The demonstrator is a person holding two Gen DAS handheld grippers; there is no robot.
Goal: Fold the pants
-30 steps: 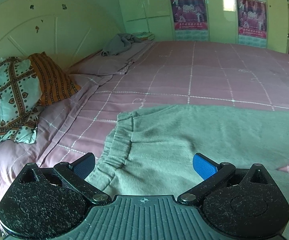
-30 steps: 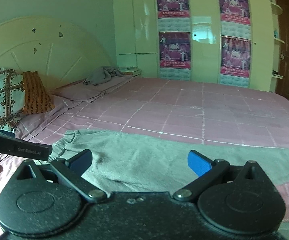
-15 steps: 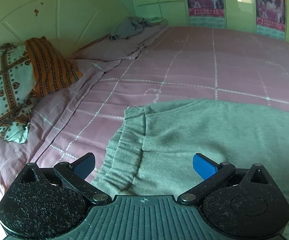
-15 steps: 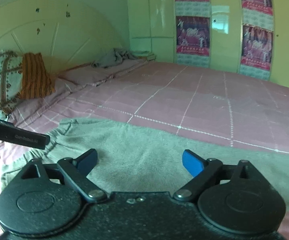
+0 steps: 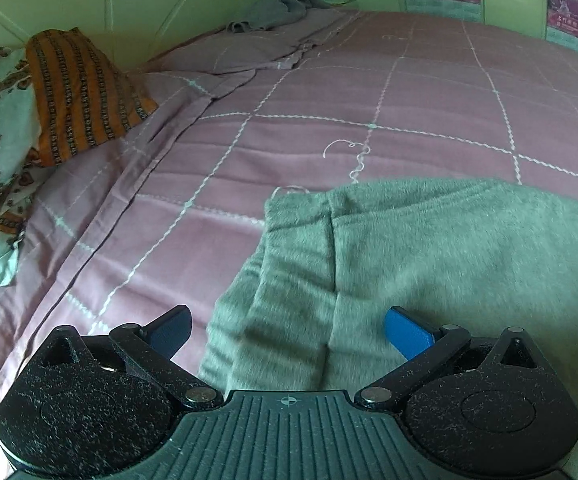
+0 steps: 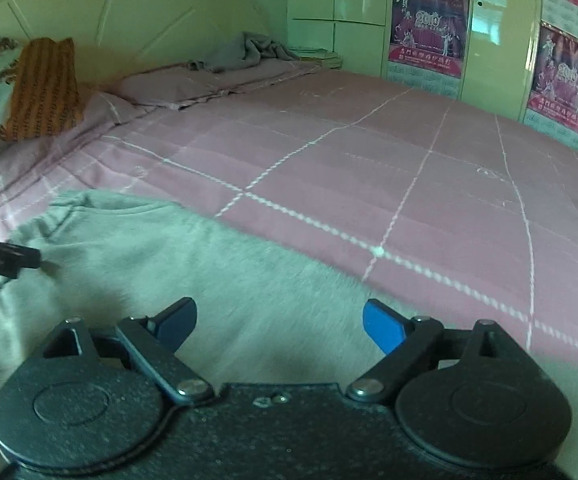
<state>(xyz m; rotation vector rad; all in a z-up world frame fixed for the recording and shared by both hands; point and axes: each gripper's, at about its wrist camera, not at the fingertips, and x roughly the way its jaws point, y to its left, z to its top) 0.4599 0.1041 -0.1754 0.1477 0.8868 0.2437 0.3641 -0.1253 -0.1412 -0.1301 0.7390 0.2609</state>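
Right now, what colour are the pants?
Grey-green pants, clearest in the left wrist view.

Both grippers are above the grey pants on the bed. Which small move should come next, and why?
Probably lower the left gripper onto the waistband of the pants and close. Its jaws stand open over that edge, gripping nothing, and the right gripper is open above the cloth too.

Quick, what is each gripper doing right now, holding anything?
Left gripper: open, empty, above the waistband of the pants.
Right gripper: open, empty, above the pants.
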